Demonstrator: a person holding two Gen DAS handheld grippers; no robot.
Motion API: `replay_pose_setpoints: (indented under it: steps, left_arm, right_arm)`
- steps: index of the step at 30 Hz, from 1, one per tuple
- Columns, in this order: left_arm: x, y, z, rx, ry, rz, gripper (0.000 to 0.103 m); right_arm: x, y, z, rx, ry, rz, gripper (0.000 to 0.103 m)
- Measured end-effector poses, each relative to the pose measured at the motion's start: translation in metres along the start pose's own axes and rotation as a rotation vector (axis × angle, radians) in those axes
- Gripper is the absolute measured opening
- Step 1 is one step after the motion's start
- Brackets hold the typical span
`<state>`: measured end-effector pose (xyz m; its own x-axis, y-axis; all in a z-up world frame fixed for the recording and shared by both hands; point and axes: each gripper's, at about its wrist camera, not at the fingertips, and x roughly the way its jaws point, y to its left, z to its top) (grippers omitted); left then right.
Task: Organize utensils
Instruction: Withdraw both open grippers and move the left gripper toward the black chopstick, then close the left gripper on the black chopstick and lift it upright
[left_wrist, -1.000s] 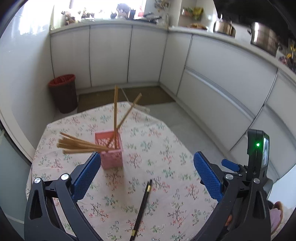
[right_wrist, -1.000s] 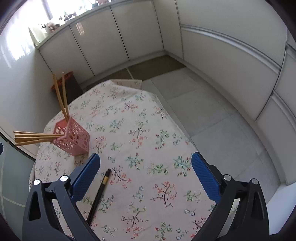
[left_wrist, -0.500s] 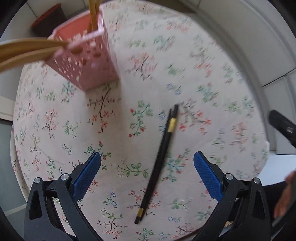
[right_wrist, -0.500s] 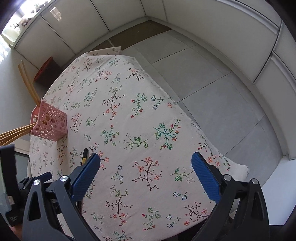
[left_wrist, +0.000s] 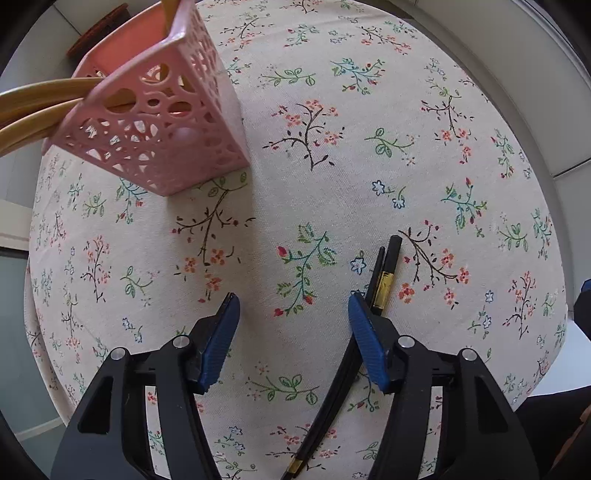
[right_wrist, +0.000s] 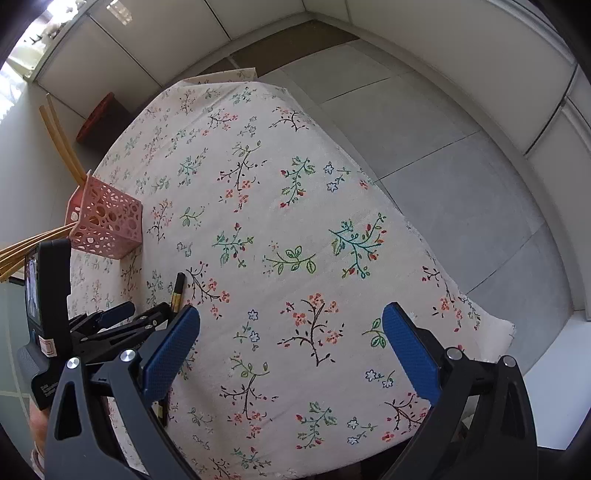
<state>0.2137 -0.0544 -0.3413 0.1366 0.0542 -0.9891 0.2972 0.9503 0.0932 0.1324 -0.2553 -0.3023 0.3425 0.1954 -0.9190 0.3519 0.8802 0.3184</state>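
Closing on the black chopsticks (left_wrist: 384, 275), left view: left tool (left_wrist: 293, 321) points down at the floral worktop (left_wrist: 332, 147), jaws narrowing, pair under the right pad, not yet pinched. Next: centre, grip, carry to pink holder (left_wrist: 159, 122), upper left. Vs 1 s ago: tool was wide & high.

Right view: right tool (right_wrist: 291, 347) wide, empty, over cloth; holder (right_wrist: 105, 225) mid-left, chopsticks' tip (right_wrist: 179, 286) lower left.
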Motion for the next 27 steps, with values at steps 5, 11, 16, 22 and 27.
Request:
replay_pose_setpoints:
  steps: [5,11,16,22,27]
  left_arm:
    - [-0.006,0.003,0.004,-0.013,-0.02,-0.014,0.058]
    - [-0.014,0.0,0.008,0.006,-0.018,-0.031,0.058]
    - [-0.002,-0.002,0.006,0.016,0.003,-0.02,0.062]
    - [0.005,-0.006,0.005,0.059,0.01,-0.083,0.02]
    - [0.003,-0.005,0.006,0.075,-0.008,-0.089,0.004]
  right_arm:
    - [0.0,0.0,0.0,0.004,0.0,0.0,0.096]
    - [0.001,0.0,0.001,0.003,0.007,0.006,0.096]
    - [0.001,0.0,0.001,0.007,0.007,0.008,0.096]
    - [0.005,0.006,0.0,-0.002,0.02,0.019,0.096]
    - [0.011,0.02,0.0,-0.021,0.034,0.027,0.096]
